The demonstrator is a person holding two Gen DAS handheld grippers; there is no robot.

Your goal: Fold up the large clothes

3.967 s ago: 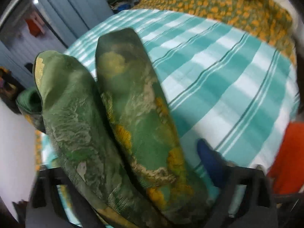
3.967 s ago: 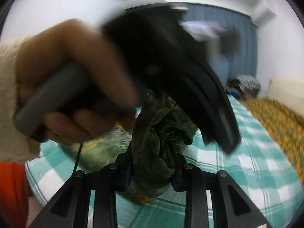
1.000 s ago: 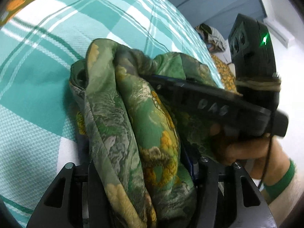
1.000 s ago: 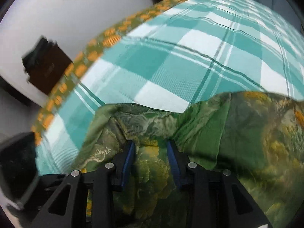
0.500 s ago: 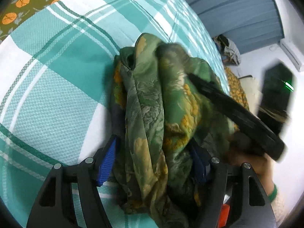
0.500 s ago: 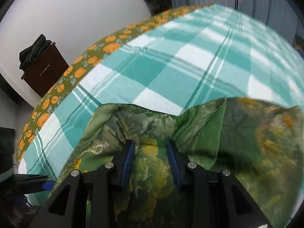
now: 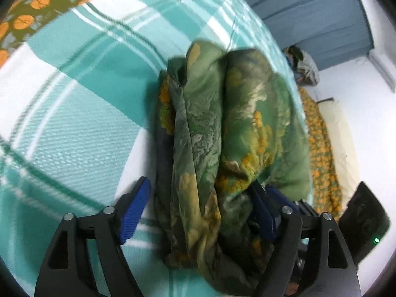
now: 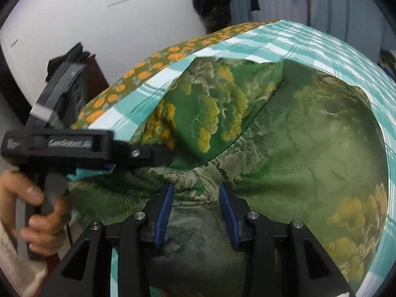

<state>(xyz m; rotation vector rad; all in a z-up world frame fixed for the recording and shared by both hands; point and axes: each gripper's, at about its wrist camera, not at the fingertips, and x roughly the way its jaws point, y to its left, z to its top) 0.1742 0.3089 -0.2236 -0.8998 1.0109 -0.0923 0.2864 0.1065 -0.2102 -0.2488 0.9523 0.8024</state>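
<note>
A green garment with yellow floral print lies folded in a thick bundle on the teal checked bedsheet. My left gripper is open, its blue pads wide apart on either side of the bundle's near end. In the right wrist view the same garment spreads across the bed. My right gripper is shut on a fold of its near edge. The left gripper shows there too, its tip at the cloth's left side.
An orange-flowered green cover lies along the bed edge. Blue curtains and a clothes pile are at the far end. A dark wooden cabinet stands by the white wall. The person's hand holds the left gripper's handle.
My left gripper's jaws have opened wider and let go of the bundle. The right gripper still holds its fold, and the cloth now lies flatter on the bed.
</note>
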